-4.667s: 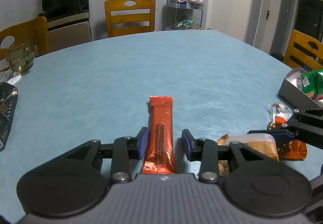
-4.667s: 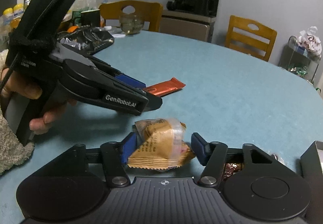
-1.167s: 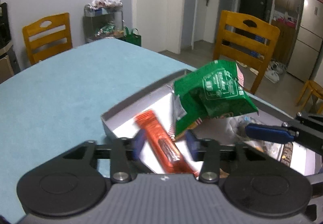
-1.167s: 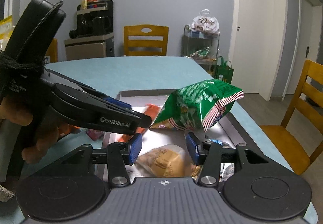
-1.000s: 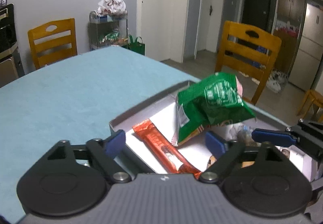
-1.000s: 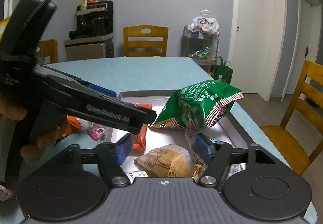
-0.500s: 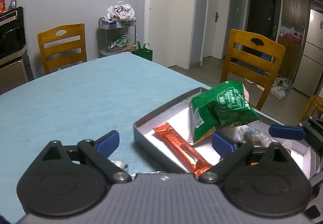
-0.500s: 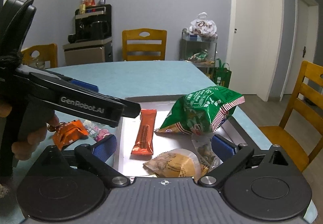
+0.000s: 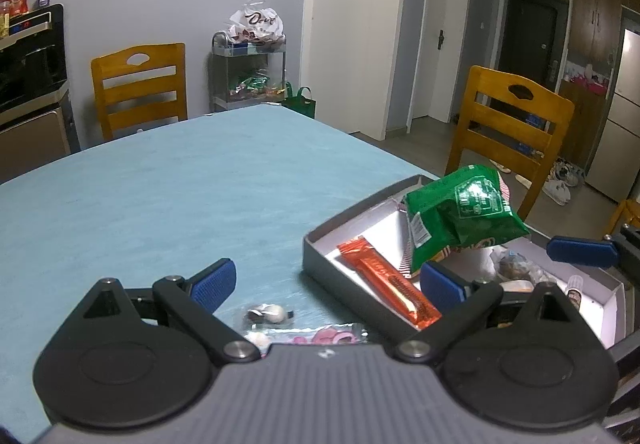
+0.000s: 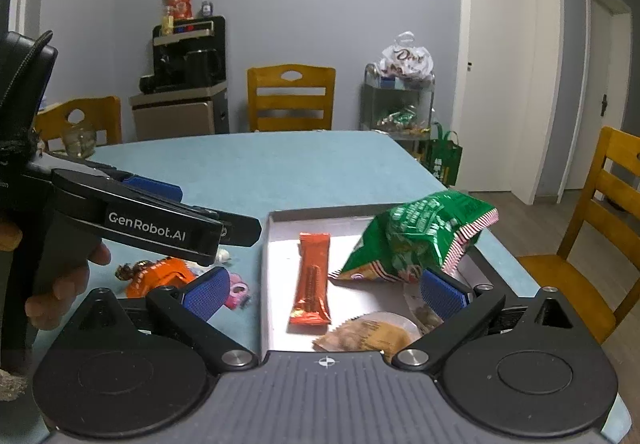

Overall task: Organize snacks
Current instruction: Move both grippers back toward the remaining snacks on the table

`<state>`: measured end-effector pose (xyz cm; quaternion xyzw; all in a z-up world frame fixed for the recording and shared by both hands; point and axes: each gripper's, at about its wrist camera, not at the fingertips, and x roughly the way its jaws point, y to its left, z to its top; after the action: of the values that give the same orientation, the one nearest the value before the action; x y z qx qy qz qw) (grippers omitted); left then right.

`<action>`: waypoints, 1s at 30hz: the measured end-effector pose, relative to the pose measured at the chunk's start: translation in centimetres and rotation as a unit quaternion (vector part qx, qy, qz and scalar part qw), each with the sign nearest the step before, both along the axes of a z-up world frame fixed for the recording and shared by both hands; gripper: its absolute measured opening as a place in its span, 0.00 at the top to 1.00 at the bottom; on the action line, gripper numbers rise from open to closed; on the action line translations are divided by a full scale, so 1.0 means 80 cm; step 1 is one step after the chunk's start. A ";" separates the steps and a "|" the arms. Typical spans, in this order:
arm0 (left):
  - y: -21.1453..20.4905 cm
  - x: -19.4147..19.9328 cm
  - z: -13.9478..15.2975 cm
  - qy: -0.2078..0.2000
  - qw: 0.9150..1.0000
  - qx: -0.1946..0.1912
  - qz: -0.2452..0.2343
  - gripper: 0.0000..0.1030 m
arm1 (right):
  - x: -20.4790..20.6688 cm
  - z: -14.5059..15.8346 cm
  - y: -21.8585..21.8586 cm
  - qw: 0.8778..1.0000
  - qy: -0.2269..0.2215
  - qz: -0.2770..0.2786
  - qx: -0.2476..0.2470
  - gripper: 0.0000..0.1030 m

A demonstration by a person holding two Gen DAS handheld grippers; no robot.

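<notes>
On the table (image 10: 304, 163), left of the tray (image 10: 267, 284), loose sweets are seen: an orange packet (image 10: 160, 276) and a pink candy (image 10: 237, 290), with a dark wrapped sweet (image 9: 267, 314) and a pink packet (image 9: 320, 336) just beneath the left gripper (image 9: 326, 280). That gripper's jaws are spread nearly to their widest and nothing is held between them; a second ago they were closed on the orange bar (image 10: 313, 280), which has now been released and lies flat in the tray along its left wall. The gripper has been drawn back from over the tray to above the sweets outside the tray's left edge. Further right, the green bag (image 10: 416, 240) is propped on the tray's far right side. At the near edge of the tray lies the tan pastry (image 10: 370, 334), let go by the right gripper (image 10: 326, 292), whose jaws stood much narrower a second ago and are now spread fully, with nothing gripped. A clear packet of nuts (image 9: 514, 266) is seen beside the pastry, toward the right wall. Both deliveries can therefore be judged complete: bar and pastry are in the tray, both tools are free, and the sweets on the table left of the tray appear to be what remains to be gathered, the left gripper being the nearer to them.
</notes>
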<state>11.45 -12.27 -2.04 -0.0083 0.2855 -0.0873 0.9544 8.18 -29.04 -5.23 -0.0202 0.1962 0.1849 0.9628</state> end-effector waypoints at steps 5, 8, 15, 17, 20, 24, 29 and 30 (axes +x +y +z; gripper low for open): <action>0.023 -0.010 0.004 0.003 1.000 -0.004 0.011 0.03 | -0.003 0.006 0.016 1.000 -0.006 0.009 -0.007 0.00; 0.042 -0.018 0.007 0.004 1.000 -0.006 0.026 0.03 | -0.006 0.011 0.027 1.000 -0.011 0.016 -0.009 0.00; 0.107 -0.040 0.015 0.000 0.997 -0.011 0.080 0.03 | -0.012 0.018 0.055 0.999 -0.020 0.036 -0.021 0.00; 0.127 -0.047 0.014 0.001 0.995 -0.008 0.101 0.03 | -0.013 0.018 0.063 0.999 -0.020 0.042 -0.025 0.00; 0.155 -0.056 0.009 0.005 0.992 -0.014 0.125 0.03 | -0.016 0.016 0.076 0.998 -0.019 0.053 -0.032 0.00; 0.185 -0.063 -0.002 0.014 0.988 -0.024 0.154 0.03 | -0.017 0.012 0.094 0.997 -0.014 0.065 -0.042 0.00; 0.198 -0.067 -0.015 0.019 0.986 -0.022 0.162 0.03 | -0.019 0.005 0.118 0.996 -0.006 0.080 -0.045 0.00; 0.196 -0.065 -0.017 0.020 0.987 -0.021 0.160 0.03 | -0.018 0.003 0.123 0.996 -0.004 0.081 -0.044 0.00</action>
<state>6.21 3.45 -3.44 -0.0759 0.2975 0.0604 0.9498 6.70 -19.18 -4.95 -0.0787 0.1981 0.2539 0.9435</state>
